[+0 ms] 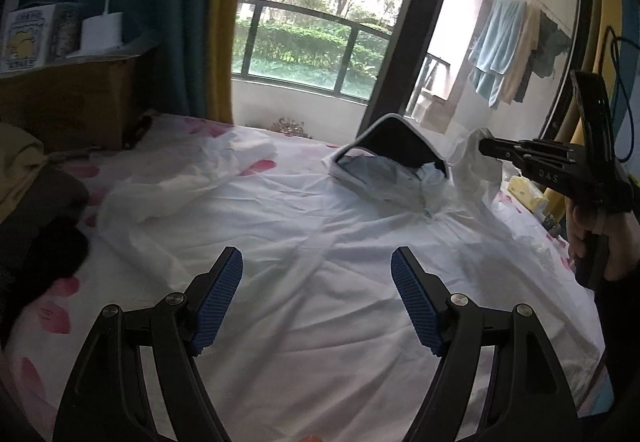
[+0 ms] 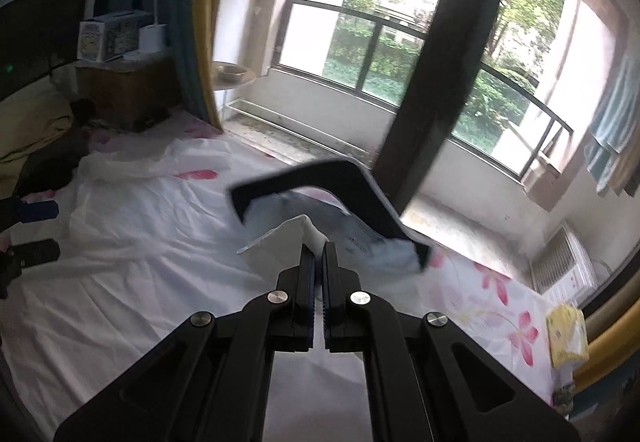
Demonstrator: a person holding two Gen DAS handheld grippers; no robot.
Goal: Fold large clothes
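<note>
Left wrist view first: we find the left gripper (image 1: 316, 278) hovering over a white garment (image 1: 304, 226) that lies spread, wrinkled, across a bed with a floral sheet (image 1: 52, 314). Its jaws stand wide apart with nothing between the blue pads (image 1: 218, 298). The garment's dark-lined collar (image 1: 394, 146) stands raised at the far end, and one sleeve (image 1: 180, 186) trails toward the left. At the right edge we note the right gripper (image 1: 486, 148), carried by a hand (image 1: 596, 238), its tip pinching a lifted fold of the white cloth. Dark clothes (image 1: 44, 242) lie at the left side of the bed, and a window (image 1: 308, 42) lies beyond.

Right wrist view: we see the right gripper (image 2: 318, 244) with jaws pressed together on a white fold of the garment (image 2: 160, 242), lifted just beside the collar (image 2: 340, 178). The left gripper's tips (image 2: 38, 230) show at the left edge, apart and above the cloth. A yellow packet (image 2: 566, 334) lies at the bed's right edge.
</note>
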